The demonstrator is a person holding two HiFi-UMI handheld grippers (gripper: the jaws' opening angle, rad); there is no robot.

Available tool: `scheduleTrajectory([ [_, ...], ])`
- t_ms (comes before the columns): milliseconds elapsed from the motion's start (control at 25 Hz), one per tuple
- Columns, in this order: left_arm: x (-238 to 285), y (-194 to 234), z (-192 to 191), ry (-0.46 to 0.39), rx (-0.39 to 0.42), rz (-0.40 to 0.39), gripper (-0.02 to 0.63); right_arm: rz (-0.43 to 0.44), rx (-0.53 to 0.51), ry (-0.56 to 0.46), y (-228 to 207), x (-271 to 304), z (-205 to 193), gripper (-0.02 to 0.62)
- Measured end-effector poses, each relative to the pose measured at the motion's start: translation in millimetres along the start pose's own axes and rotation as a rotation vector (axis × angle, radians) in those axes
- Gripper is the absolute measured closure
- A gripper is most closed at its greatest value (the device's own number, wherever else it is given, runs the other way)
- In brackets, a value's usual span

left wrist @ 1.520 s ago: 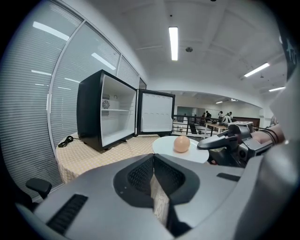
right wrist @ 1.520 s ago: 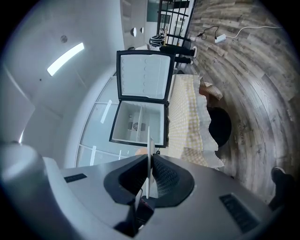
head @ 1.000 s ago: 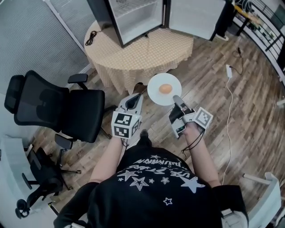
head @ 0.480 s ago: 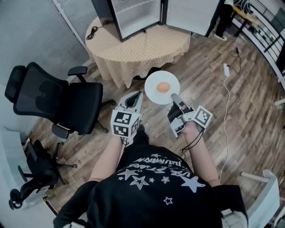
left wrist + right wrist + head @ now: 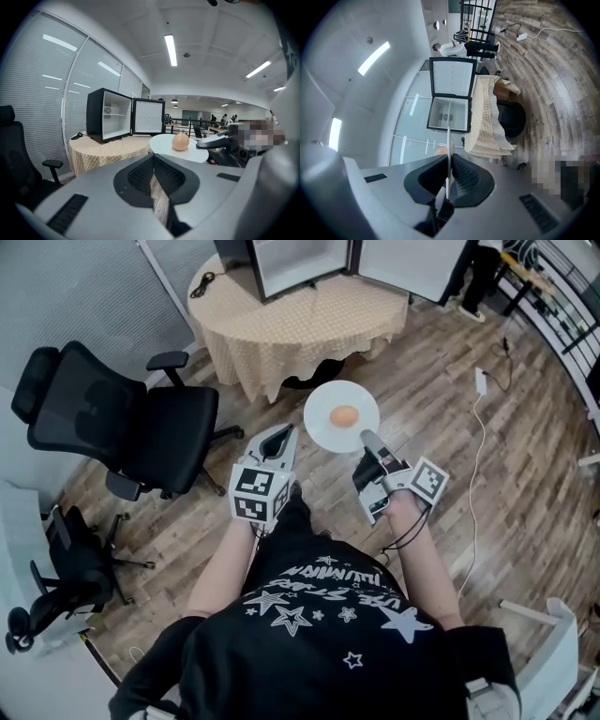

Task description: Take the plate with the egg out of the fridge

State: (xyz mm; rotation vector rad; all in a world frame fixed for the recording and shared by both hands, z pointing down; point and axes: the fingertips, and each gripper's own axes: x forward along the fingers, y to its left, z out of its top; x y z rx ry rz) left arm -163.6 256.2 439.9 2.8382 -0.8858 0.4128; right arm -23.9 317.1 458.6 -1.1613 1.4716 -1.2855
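1. State: the right gripper (image 5: 367, 440) is clamped on the near rim of the plate (image 5: 323, 427). The right gripper view shows that rim edge-on between the pads. The plate is in the air over the floor (image 5: 469, 409), just off the near edge of the table (image 5: 300, 320). It is well clear of the fridge (image 5: 291, 257), which stands open at the table's far edge. The egg (image 5: 344, 414) lies loose near the plate's centre. The left gripper (image 5: 278, 439) has its jaws together with nothing in them; it is just beside the plate and not touching it.
2. Risk: the egg rolls off. Cause: nothing restrains it and the plate looks shallow, so a small tilt or a jerk would likely start it moving. A drop to the floor probably breaks it.
3. Risk: the plate pivots or slips in the grip. Cause: it is held at one rim point only, with all its weight hanging out beyond the pads. The rim looks smooth.
4. Risk: the left gripper knocks the plate. Cause: it is close to the plate's left side, so a careless swing could tip it.
5. Risk: a stumble. Cause: a cable (image 5: 483, 446) lies on the floor to the right and a chair (image 5: 141, 427) stands close on the left.
6. Risk at set-down: the far rim catches the table's near edge. Cause: the approach is too low or too fast.
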Motion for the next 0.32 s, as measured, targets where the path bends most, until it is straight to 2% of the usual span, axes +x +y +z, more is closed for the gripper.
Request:
scheduleTrajectory([
  [320, -4.1, -1.6, 0.6, 0.004, 0.005, 0.005, 0.597, -0.003, 0.013, 0.003, -1.0, -1.7, -3.6, 0.555],
])
